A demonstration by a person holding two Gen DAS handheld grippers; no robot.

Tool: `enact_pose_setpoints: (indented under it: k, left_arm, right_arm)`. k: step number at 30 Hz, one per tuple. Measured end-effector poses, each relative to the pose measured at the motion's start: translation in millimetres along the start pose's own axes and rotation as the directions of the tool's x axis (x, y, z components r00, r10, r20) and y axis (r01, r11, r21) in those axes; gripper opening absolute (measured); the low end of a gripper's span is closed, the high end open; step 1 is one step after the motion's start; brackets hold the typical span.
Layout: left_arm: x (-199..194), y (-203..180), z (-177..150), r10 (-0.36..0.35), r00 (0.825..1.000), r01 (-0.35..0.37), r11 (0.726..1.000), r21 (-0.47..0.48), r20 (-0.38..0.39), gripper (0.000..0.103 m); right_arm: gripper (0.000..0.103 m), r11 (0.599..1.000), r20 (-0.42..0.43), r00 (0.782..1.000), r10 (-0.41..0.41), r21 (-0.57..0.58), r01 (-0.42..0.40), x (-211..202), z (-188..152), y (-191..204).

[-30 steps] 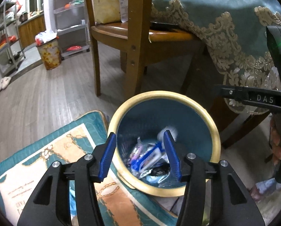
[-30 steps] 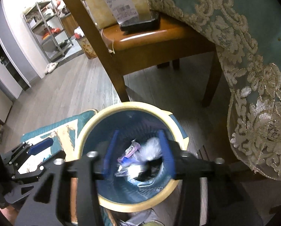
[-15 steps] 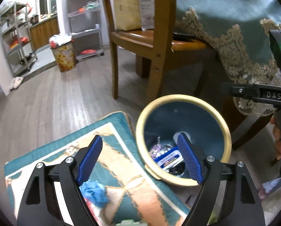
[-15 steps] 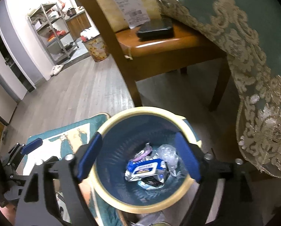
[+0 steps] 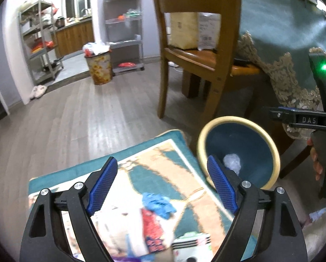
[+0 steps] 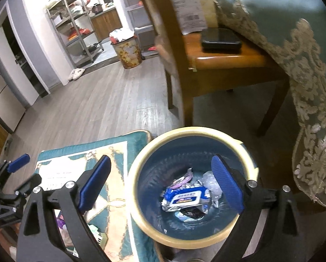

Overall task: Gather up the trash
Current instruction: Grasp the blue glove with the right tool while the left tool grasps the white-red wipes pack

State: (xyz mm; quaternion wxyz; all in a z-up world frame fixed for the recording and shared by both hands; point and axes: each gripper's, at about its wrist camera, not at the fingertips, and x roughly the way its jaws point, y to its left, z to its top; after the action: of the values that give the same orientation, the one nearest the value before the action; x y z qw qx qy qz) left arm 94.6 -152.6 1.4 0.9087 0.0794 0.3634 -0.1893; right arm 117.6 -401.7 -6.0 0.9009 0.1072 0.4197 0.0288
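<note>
A round bin with a cream rim (image 6: 184, 130) and a dark blue inside stands on the floor by a rug. In it lie a blue wipes pack (image 6: 184, 198), crumpled clear plastic (image 6: 211, 180) and other wrappers. My right gripper (image 6: 160, 159) hovers over the bin's left rim, its jaws opening, with nothing between them. My left gripper (image 5: 161, 161) is open and empty above the rug (image 5: 141, 152), left of the bin (image 5: 208, 128). On the rug below it lie a crumpled blue scrap (image 5: 157, 204), a red-patterned wrapper (image 5: 150, 224) and a white pack (image 5: 191, 242).
A wooden chair (image 5: 224, 43) stands just behind the bin, with a black device (image 6: 220, 39) on its seat. A teal lace-edged tablecloth (image 6: 311, 87) hangs at the right. Farther off are a flowered bin (image 5: 99, 69), metal shelves (image 5: 38, 43) and slippers (image 5: 38, 91).
Both grippers have opened wide. The left one swung left from over the bin to over the rug. The right one drew back a little, and the wipes pack now lies in the bin.
</note>
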Motion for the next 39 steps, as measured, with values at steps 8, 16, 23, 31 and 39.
enact_pose_setpoints:
  k: [8,16,23,31,39]
  left_arm:
    - [-25.1,62.1,-20.7,0.067,0.998,-0.067,0.994,-0.089,-0.012,0.086]
    - [-39.5,118.7,-47.4,0.142,0.989,-0.148,0.975,-0.165,-0.050,0.086]
    - [-45.0,146.7,-66.4,0.182,0.980,-0.195,0.962,-0.190,-0.083,0.086]
    - [-36.9,172.6,-88.6,0.202,0.968,-0.233,0.947,-0.222,-0.152,0.086]
    - [-27.5,160.9,-88.4,0.178,0.969,-0.210,0.958,-0.195,-0.170,0.086]
  right_arm:
    - [0.094,0.995,-0.052,0.999,0.014,-0.094,-0.019,22.1,-9.8,52.7]
    - [0.094,0.981,-0.136,0.990,0.032,-0.185,-0.057,51.8,-29.2,108.8]
    - [0.094,0.965,-0.208,0.977,0.034,-0.248,-0.087,77.3,-50.5,152.9]
    - [0.088,0.967,-0.305,0.952,0.020,-0.236,-0.096,111.2,-72.4,169.9]
    - [0.023,0.978,-0.442,0.892,0.091,-0.129,-0.164,140.2,-90.1,160.9]
